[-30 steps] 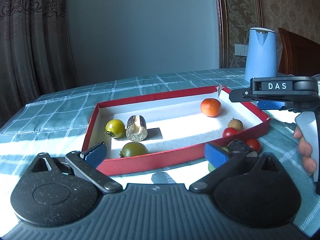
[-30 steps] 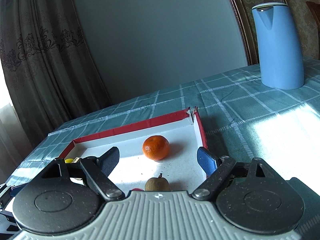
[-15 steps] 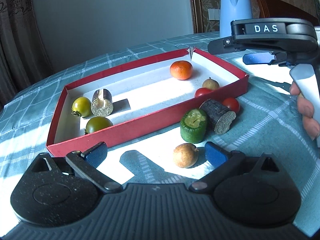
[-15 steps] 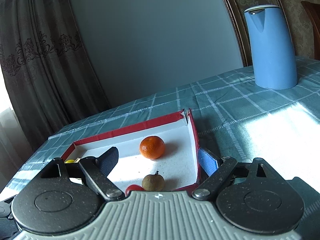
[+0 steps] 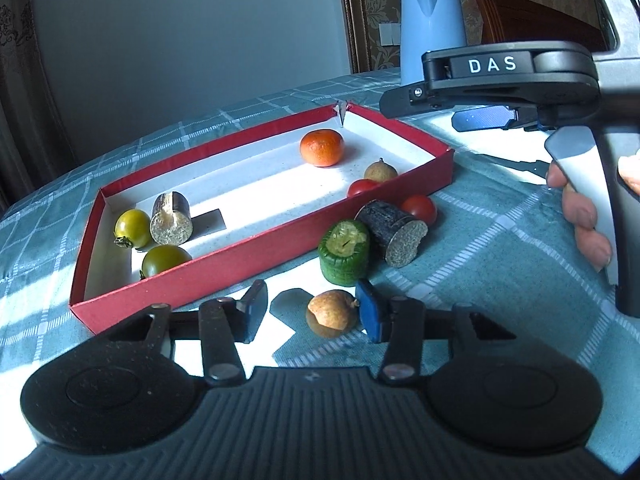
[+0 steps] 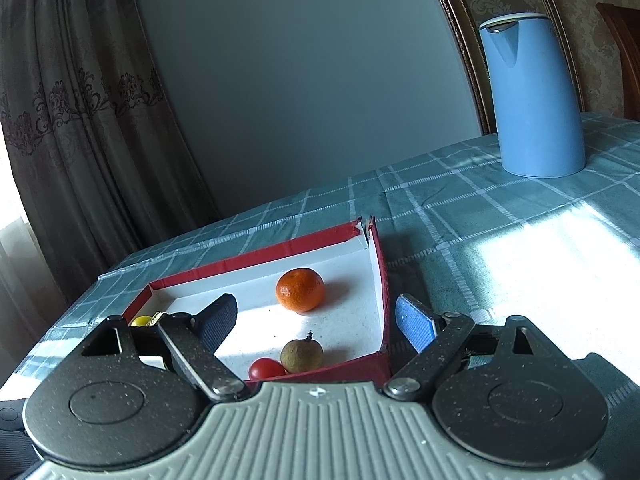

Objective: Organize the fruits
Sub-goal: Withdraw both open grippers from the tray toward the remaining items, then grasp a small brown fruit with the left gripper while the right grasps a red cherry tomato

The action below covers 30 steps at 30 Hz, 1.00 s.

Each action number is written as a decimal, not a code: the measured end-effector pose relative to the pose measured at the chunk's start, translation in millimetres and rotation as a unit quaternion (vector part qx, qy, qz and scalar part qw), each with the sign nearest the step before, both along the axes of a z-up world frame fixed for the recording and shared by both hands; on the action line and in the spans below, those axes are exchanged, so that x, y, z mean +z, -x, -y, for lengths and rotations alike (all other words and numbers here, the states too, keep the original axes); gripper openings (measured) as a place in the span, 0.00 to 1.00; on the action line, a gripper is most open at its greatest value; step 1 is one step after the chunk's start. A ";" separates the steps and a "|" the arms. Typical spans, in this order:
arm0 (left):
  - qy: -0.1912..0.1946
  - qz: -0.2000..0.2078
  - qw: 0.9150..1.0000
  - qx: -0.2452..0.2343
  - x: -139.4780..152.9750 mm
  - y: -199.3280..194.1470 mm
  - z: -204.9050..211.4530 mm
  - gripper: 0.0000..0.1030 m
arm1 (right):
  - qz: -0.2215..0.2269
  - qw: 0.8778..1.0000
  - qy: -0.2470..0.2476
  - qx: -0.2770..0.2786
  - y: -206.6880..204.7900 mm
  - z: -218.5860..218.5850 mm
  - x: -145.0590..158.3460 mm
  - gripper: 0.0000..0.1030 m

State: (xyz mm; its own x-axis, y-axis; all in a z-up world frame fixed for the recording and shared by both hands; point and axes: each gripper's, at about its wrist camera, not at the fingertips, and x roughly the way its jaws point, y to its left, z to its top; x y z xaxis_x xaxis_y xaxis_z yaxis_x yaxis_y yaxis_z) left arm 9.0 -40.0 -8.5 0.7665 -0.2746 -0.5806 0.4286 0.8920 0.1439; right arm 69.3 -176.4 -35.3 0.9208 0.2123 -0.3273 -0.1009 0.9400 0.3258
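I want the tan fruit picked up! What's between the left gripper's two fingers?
In the left wrist view, the left gripper, whose jaws have just been closing, has the small round tan fruit between them, beside the blue pad; only bare checked tablecloth otherwise.

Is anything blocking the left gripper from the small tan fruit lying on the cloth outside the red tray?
Nothing visible. The tan fruit already sits between the left gripper fingers, whose jaws have just been closing; one pad is beside it.

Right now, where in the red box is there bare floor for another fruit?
The red box is bare across its middle, between the brown cut piece and the orange. Crowded: its left end with green tomatoes, and the near right corner.
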 end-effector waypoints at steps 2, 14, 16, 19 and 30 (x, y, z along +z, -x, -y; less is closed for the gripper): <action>-0.002 0.002 1.000 -0.012 -0.3 2.8 3.1 0.27 | 0.003 1.000 0.003 -0.004 1.1 0.2 -0.2 0.84; 0.008 -0.001 0.999 0.035 1.3 -3.5 -9.3 0.24 | 0.001 0.998 0.054 0.009 25.4 -0.4 -7.5 0.84; 0.005 0.003 0.998 0.063 1.8 -7.2 -13.8 0.24 | 0.001 0.997 0.076 0.017 33.9 -2.1 -10.1 0.84; 0.019 -0.008 0.997 0.078 2.8 -12.4 -21.8 0.24 | -0.020 0.991 0.130 0.031 40.8 -7.8 -13.4 0.84; 0.010 -0.004 0.997 0.079 2.0 -11.4 -18.8 0.24 | -0.074 0.968 0.229 0.076 15.6 -39.1 -24.7 0.83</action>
State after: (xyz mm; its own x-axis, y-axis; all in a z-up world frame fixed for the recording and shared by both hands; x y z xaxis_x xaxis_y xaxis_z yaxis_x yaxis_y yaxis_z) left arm 20.4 -21.2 -6.5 0.7964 -0.1613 -0.5828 0.2829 0.9512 0.1232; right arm 53.7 -137.2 -60.0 0.8257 0.1437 -0.5456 -0.2337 0.9673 -0.0989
